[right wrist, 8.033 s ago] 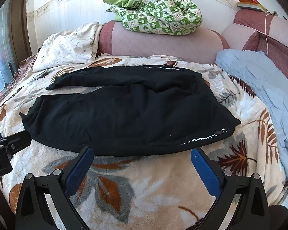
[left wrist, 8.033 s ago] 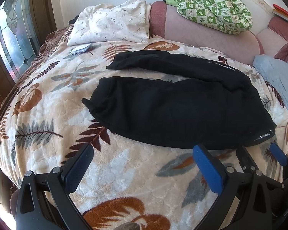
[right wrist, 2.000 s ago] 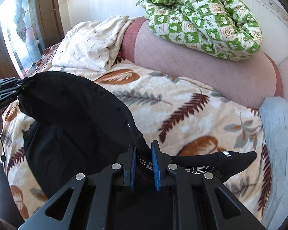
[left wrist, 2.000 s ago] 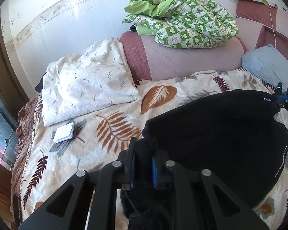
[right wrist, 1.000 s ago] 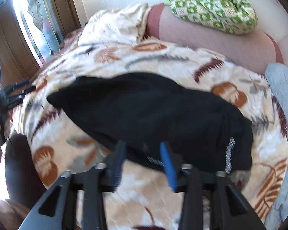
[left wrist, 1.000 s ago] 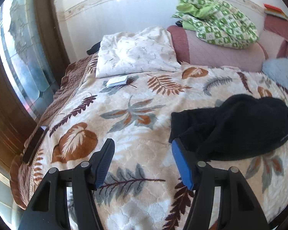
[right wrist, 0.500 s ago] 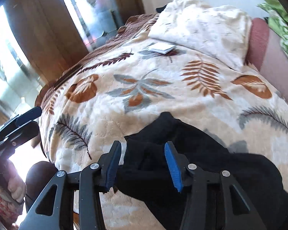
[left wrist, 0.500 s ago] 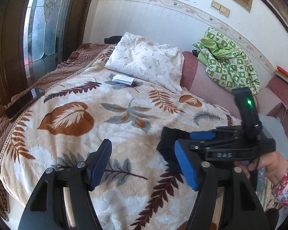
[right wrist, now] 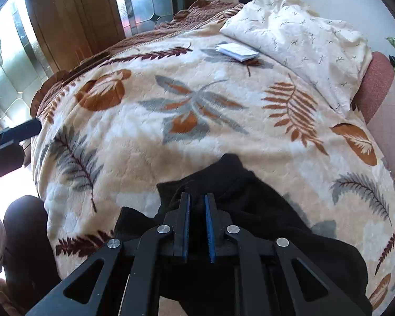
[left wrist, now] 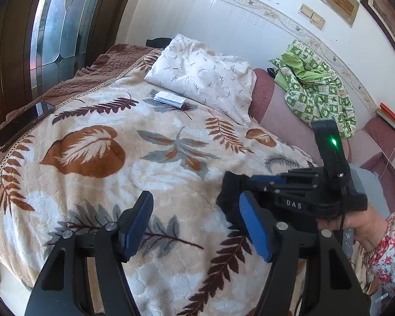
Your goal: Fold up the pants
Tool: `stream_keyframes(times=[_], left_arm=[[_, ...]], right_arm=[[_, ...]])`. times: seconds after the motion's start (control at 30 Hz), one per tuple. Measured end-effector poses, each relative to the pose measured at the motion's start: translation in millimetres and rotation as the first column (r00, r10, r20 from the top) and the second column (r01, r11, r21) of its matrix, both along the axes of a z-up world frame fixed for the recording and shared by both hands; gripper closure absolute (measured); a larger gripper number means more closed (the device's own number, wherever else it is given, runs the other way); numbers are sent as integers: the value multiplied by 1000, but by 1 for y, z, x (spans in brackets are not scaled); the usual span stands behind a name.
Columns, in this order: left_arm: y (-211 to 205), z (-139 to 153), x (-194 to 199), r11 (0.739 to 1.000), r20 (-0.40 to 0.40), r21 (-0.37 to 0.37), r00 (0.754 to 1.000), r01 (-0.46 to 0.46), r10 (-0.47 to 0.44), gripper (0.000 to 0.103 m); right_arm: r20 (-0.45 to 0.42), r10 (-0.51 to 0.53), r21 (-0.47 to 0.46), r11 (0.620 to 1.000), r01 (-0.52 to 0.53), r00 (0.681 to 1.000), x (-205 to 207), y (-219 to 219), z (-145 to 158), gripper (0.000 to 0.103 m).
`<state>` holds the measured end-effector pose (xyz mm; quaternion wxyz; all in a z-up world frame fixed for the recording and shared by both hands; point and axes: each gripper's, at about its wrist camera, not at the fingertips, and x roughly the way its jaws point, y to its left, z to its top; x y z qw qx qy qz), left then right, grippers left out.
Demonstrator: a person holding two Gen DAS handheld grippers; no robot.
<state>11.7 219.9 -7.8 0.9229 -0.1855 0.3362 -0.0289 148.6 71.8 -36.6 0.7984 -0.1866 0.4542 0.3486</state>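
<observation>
Now right tool [right wrist: 197, 226] pinching bunched black pants [right wrist: 263, 210]

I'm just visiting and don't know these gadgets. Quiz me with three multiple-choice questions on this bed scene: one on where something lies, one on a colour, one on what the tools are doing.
1. Where does the small white booklet lie?
A. on the leaf-print blanket, just in front of the white pillow
B. on top of the pants
C. on the green quilt

2. What colour are the pants?
A. blue
B. black
C. green

3. How do the jaws of the right gripper stand?
A. wide open over bare blanket
B. out of view
C. shut on the pants' edge

Answers: 1 A, the booklet rests on the blanket near the pillow's edge. 2 B, the cloth is plain black. 3 C, dark fabric is pinched between the blue pads, while the left gripper is open and empty.
</observation>
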Motion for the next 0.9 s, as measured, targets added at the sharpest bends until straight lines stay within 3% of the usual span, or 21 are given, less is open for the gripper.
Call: stream_keyframes(times=[0.13,0.3,0.37,0.43,0.5,0.67,0.83,0.9], left_arm=[[4,-5,3,1000,-19,-4,1000,-10,9,36],[7,-10,5,1000,-44,-2,999,-25,25,36],[7,-9,5,1000,-46,0,999,-27,27,36],[6,-8,6,1000,-47,1,999,-26,26,36],[1,-6,9,1000,-53,-3,998,-22,21,35],[-30,2,40,999,-88,-41,995,31,-35,35],[-84,-15,88,992,-161,-44,979,119,-124,35],[-99,-33,103,993,-229,-6,967,118,-116,35]], right_arm=[[30,-81,26,996,81,996,36,8,9,91],[-23,-155,-20,988,154,988,74,19,-14,85],[-33,-169,-24,986,168,985,79,21,-19,69],[-2,-193,14,981,193,981,78,17,-10,45],[25,-216,69,974,214,976,74,10,7,39],[81,-314,79,948,308,946,41,-39,26,39],[82,-435,27,900,434,897,-9,-122,-4,39],[67,-491,-2,870,492,868,-22,-159,-18,39]])
